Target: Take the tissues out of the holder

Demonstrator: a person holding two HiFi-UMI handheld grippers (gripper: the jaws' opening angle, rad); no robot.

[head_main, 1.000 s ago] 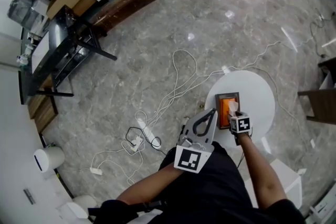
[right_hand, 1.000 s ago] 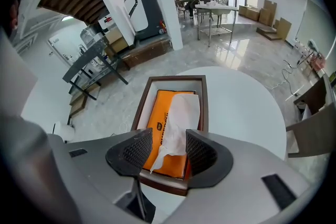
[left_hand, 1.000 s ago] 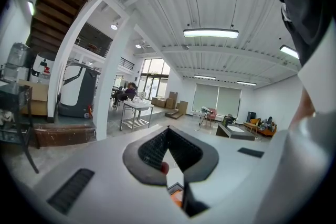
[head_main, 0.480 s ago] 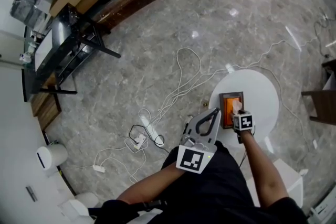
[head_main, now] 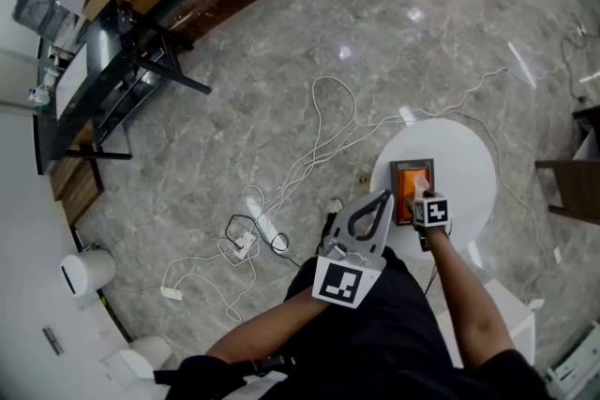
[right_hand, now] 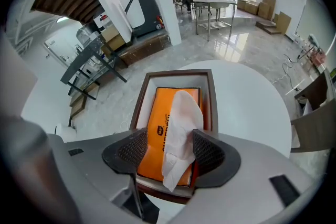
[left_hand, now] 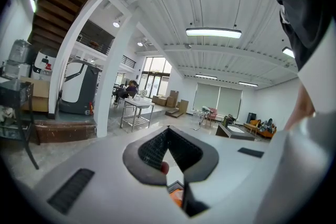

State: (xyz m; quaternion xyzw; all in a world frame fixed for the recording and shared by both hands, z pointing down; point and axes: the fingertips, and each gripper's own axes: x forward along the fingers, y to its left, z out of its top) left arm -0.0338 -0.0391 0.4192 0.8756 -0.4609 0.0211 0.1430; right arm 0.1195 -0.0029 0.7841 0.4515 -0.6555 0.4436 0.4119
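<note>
The right gripper's point(right_hand: 169, 149) jaws had just spread beside the tissue point(right_hand: 181, 113), still in its holder point(right_hand: 140, 102); the left gripper's point(left_hand: 168, 139) met, empty.

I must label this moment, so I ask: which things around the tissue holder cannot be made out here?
Print on the orange pack: right gripper view, the white tissue covers part; head view, too small.
Near end of the holder: right gripper view, behind the fingers of the right gripper, which have just been opening with the tissue between them.
Legs of the table: head view, under its top.
</note>
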